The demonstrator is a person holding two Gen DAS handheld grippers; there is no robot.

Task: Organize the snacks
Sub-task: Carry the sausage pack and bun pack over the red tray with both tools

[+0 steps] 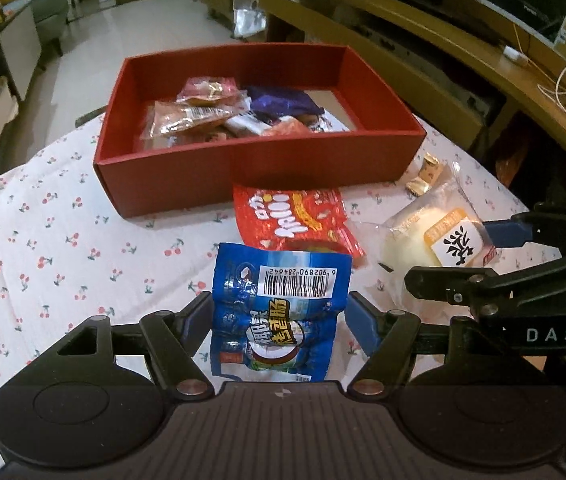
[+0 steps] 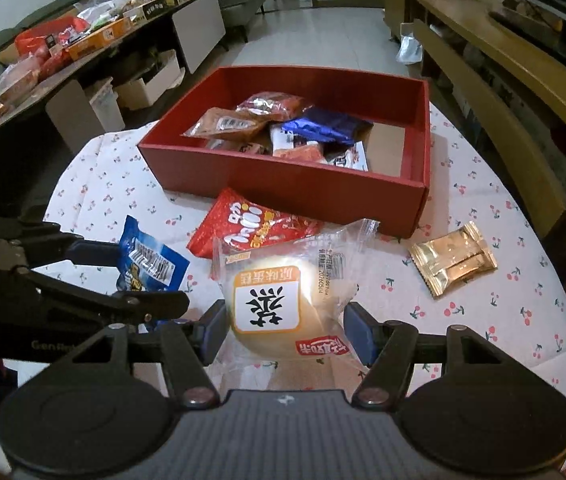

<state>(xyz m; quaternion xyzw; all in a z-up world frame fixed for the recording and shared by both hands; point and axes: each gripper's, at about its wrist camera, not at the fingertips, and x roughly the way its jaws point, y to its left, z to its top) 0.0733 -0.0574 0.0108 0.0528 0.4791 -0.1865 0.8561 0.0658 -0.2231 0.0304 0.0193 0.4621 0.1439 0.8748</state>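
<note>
Right now your left gripper (image 1: pixel 279 314) has its jaws around the blue sausage packet (image 1: pixel 281 304), nearly touching it, though a firm pinch is hard to confirm. Your right gripper (image 2: pixel 285 322) likewise brackets the wrapped cake (image 2: pixel 283 300), its jaws spread about the wrapper's width. Both lie on the counter (image 1: pixel 63 240) in front of the red box (image 1: pixel 251 162), whose near wall hides part of the heaped snack packets (image 2: pixel 279 128) inside.
</note>
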